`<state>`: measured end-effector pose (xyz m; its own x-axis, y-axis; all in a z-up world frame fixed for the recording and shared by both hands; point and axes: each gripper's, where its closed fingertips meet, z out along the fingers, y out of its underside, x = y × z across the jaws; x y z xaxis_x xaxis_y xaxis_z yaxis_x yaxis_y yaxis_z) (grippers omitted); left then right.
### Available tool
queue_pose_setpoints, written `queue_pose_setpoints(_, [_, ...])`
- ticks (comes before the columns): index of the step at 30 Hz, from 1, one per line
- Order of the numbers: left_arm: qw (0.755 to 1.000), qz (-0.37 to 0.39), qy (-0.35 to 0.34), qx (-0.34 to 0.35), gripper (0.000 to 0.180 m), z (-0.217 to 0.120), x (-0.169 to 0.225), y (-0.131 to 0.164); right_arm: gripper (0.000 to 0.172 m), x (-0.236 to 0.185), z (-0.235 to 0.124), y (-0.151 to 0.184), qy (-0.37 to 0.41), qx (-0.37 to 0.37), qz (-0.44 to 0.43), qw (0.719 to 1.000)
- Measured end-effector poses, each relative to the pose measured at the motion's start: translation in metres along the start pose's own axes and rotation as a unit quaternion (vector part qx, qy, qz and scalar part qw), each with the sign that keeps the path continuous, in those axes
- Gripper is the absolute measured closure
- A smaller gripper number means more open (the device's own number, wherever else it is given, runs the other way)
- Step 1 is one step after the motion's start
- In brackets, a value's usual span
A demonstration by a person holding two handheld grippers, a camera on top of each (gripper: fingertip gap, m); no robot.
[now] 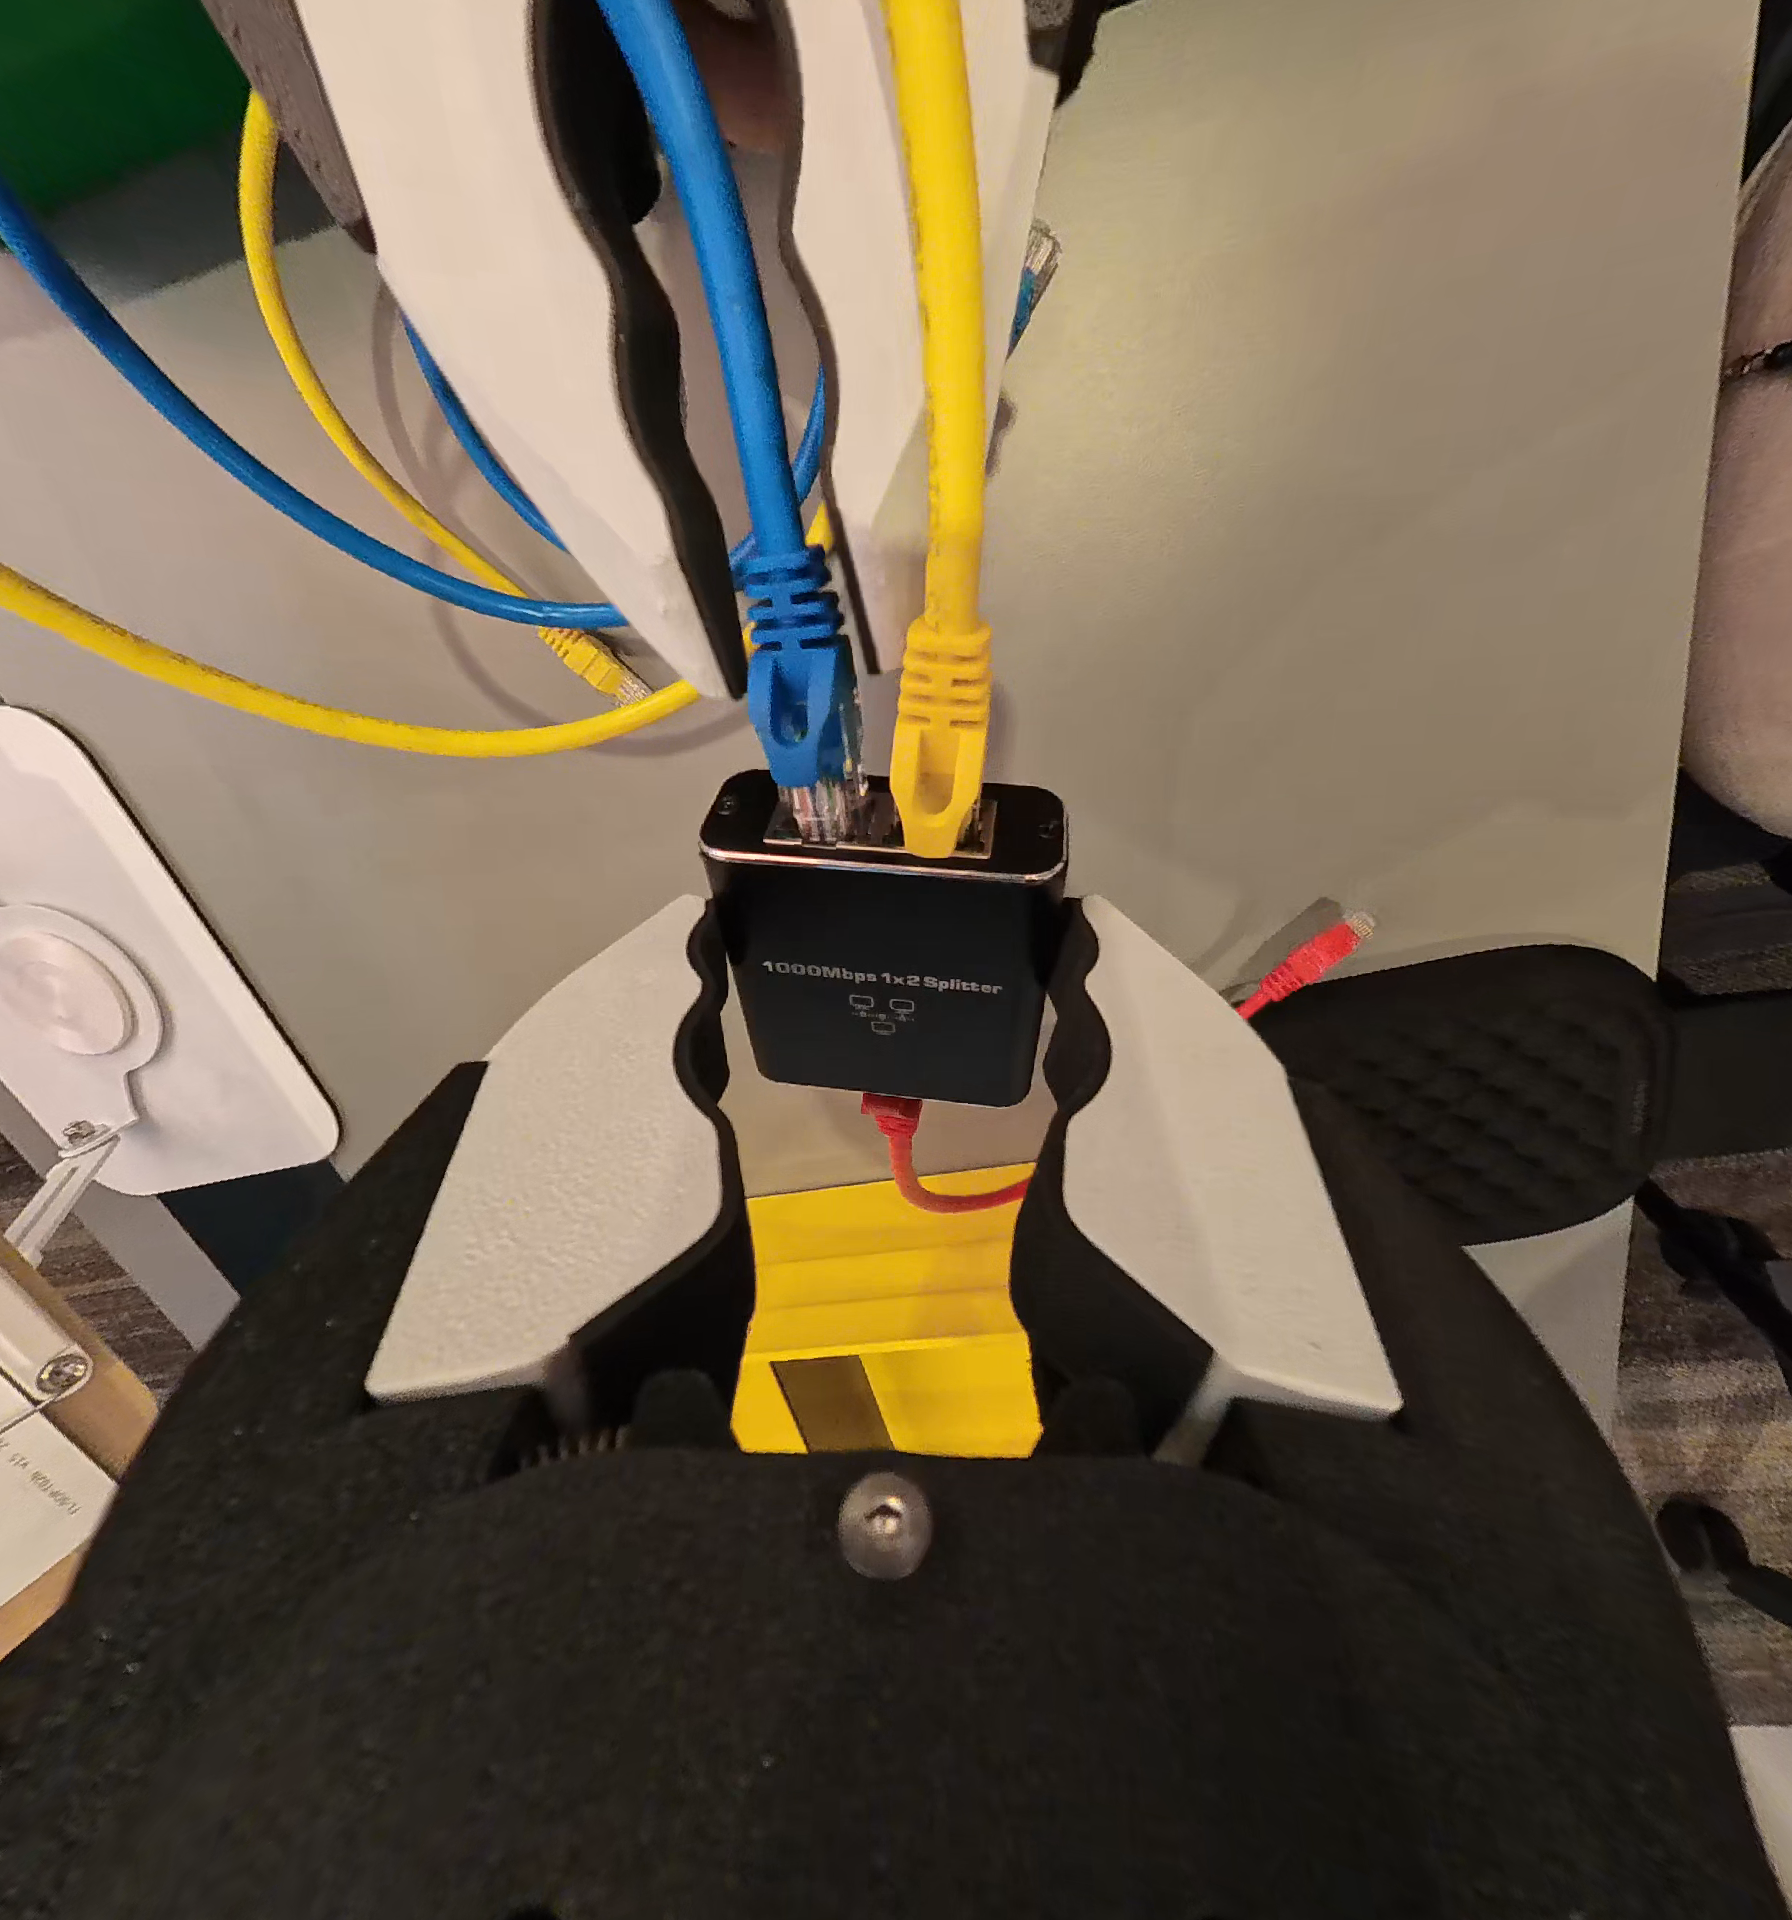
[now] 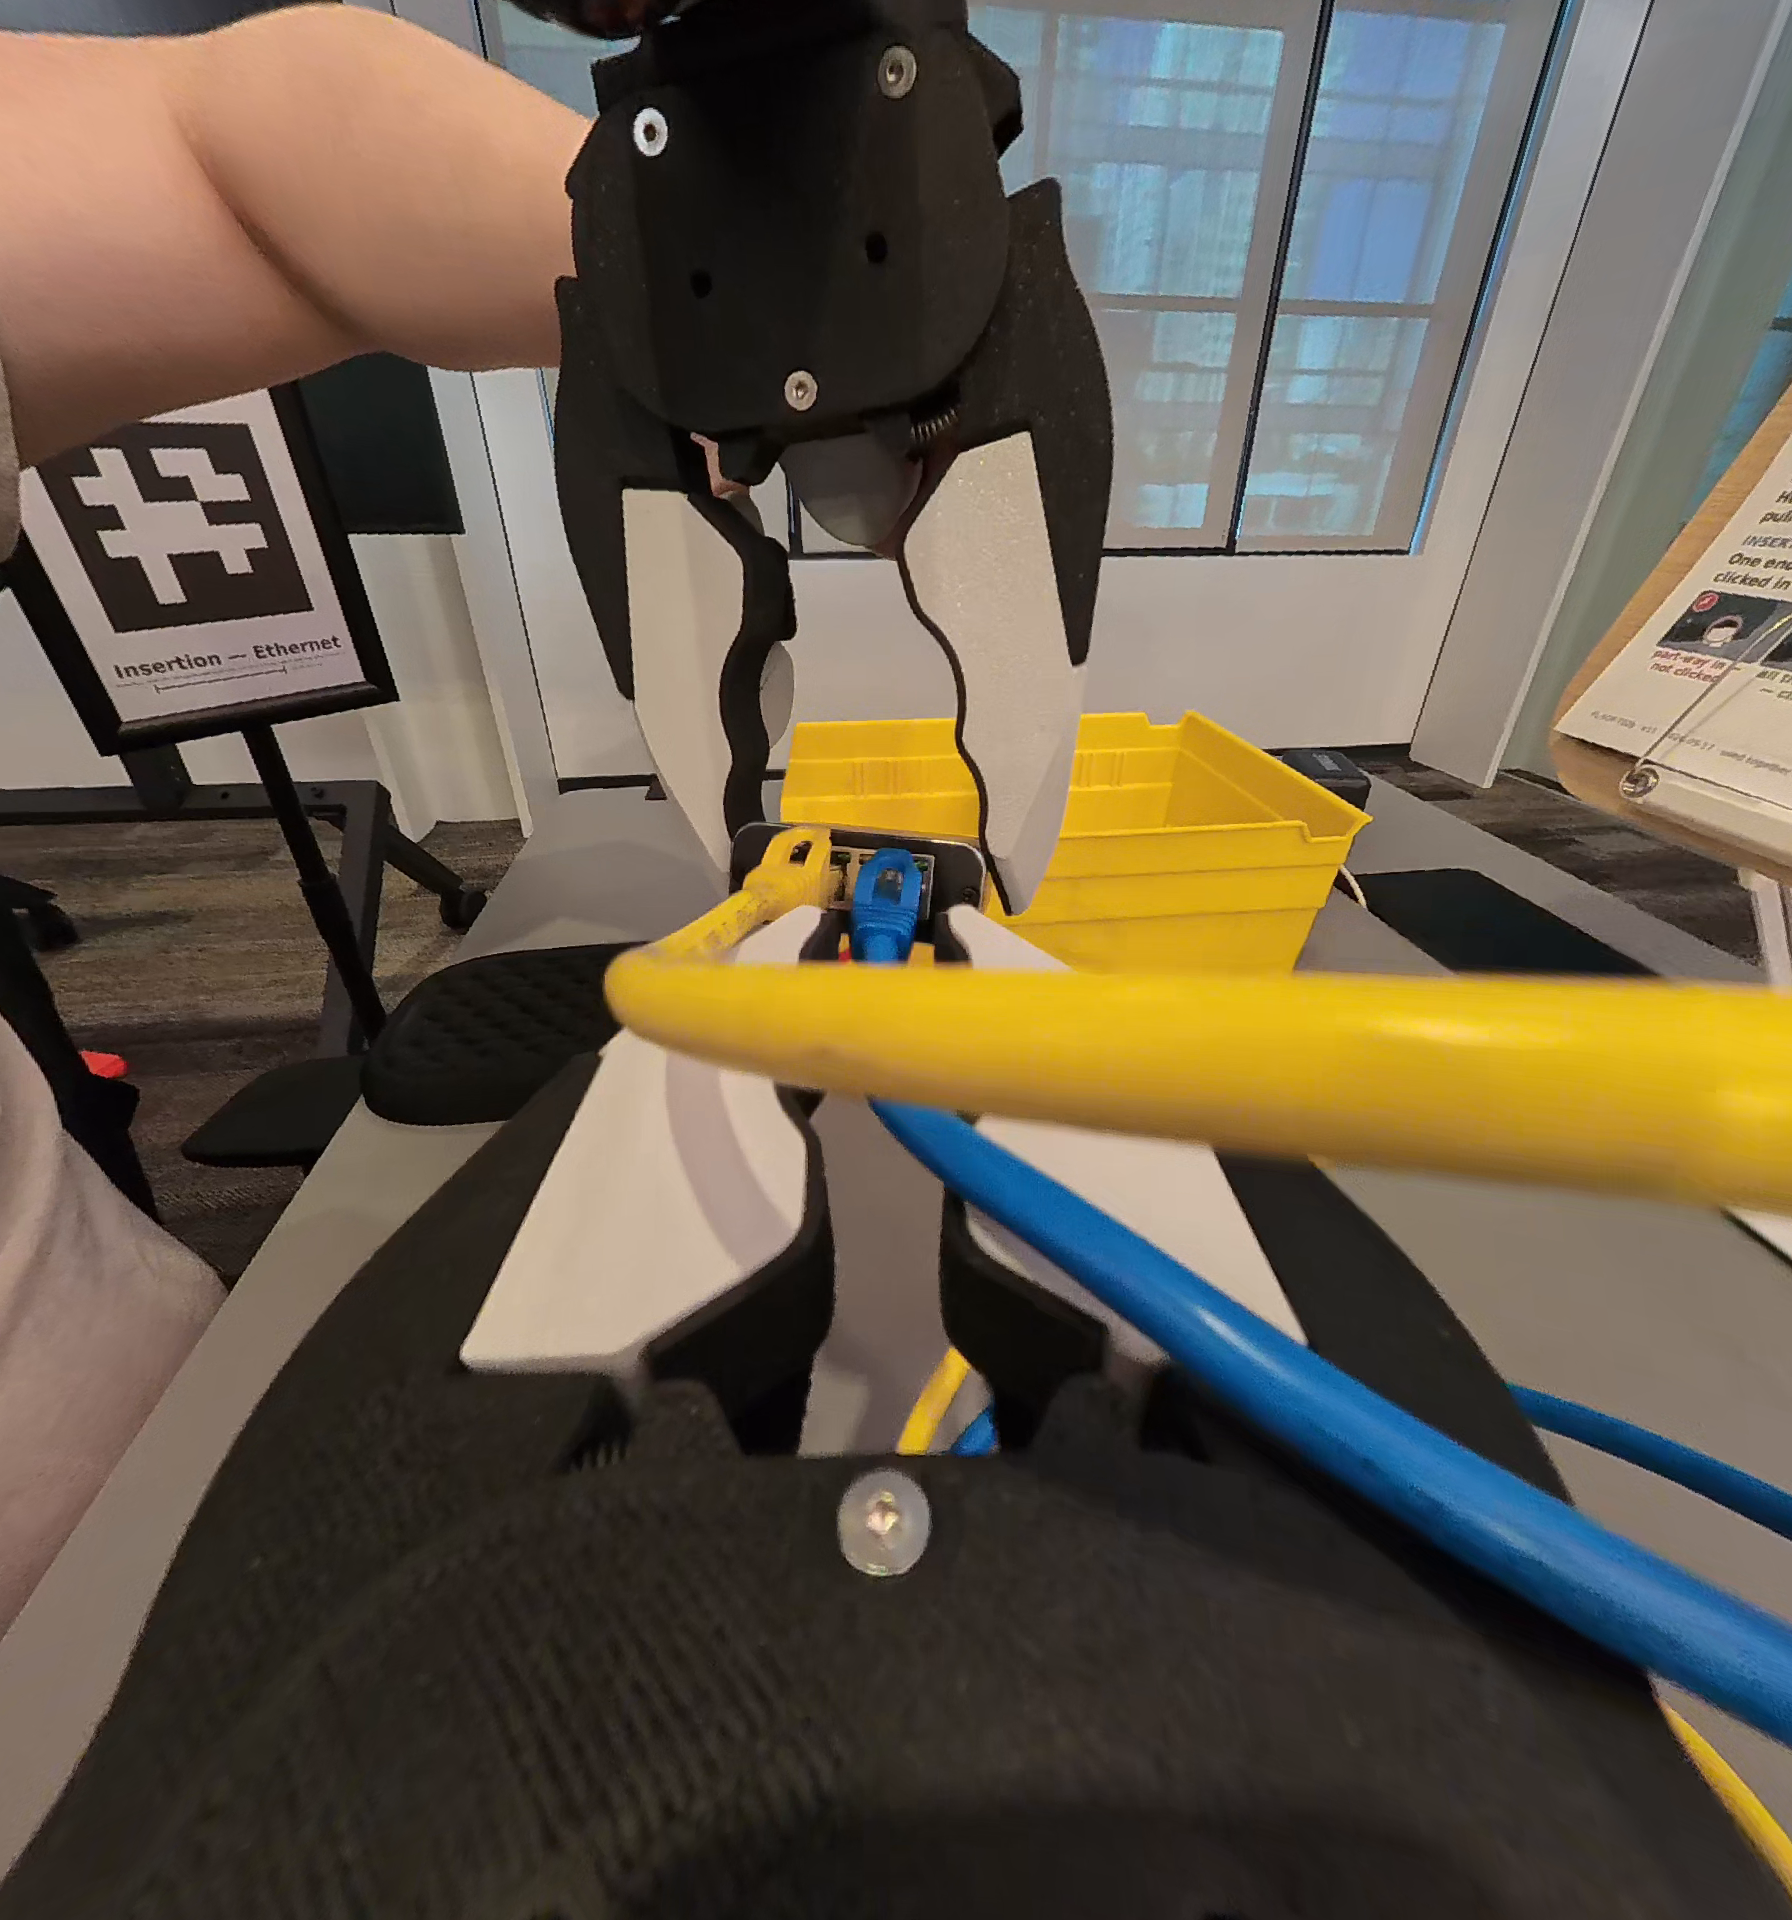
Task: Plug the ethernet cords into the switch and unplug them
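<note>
The black switch (image 1: 887, 987) carries a line of white lettering and three small network pictograms on its broad face. Behind it, in the right wrist view, a framed sign on a stand (image 2: 201, 561) bears a black-and-white marker with a line of text beneath, and an instruction sheet on a wooden board (image 2: 1723, 644) shows printed steps with small pictures.

The left gripper (image 1: 887, 997) is clamped on the switch: its black wavy pads (image 1: 705, 997) press both narrow sides of the housing, which sits lifted above the grey table (image 1: 1339, 520). The switch's long axis runs straight out along the fingers, its two-port end facing away from the left camera and toward the right gripper. A red cord (image 1: 907, 1153) leaves its near end and curls right.

In the ports, the yellow plug (image 1: 939, 748) is seated deep in the right socket. The blue plug (image 1: 798, 707) stands at the left socket with its clear tip showing above the rim, so it looks only partly in, though the angle makes this uncertain. The right gripper (image 2: 876, 930) comes in from the opposite side, its narrow-set pads closed on the blue plug's boot (image 2: 881, 904). The blue cord (image 2: 1339, 1403) runs back between its fingers; the yellow cord (image 2: 1287, 1060) sweeps across in front. A yellow bin (image 2: 1235, 831) stands beyond the switch.
</note>
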<state>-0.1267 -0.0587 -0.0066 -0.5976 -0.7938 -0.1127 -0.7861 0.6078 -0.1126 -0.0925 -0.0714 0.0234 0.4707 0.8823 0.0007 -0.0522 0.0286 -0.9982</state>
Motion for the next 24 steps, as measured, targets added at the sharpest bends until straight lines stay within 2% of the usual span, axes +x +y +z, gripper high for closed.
queue_pose_setpoints(9, [1.0, -0.009, -0.009, 0.008, 0.12, -0.007, -0.003, 0.007, 0.153, 0.0, -0.006, -0.01, 0.005, 0.021, 0.0, 1.0])
queue_pose_setpoints(24, [1.0, -0.011, -0.02, -0.001, 0.12, -0.008, -0.009, 0.005, 0.165, 0.007, -0.011, -0.015, 0.03, 0.026, 0.01, 0.999])
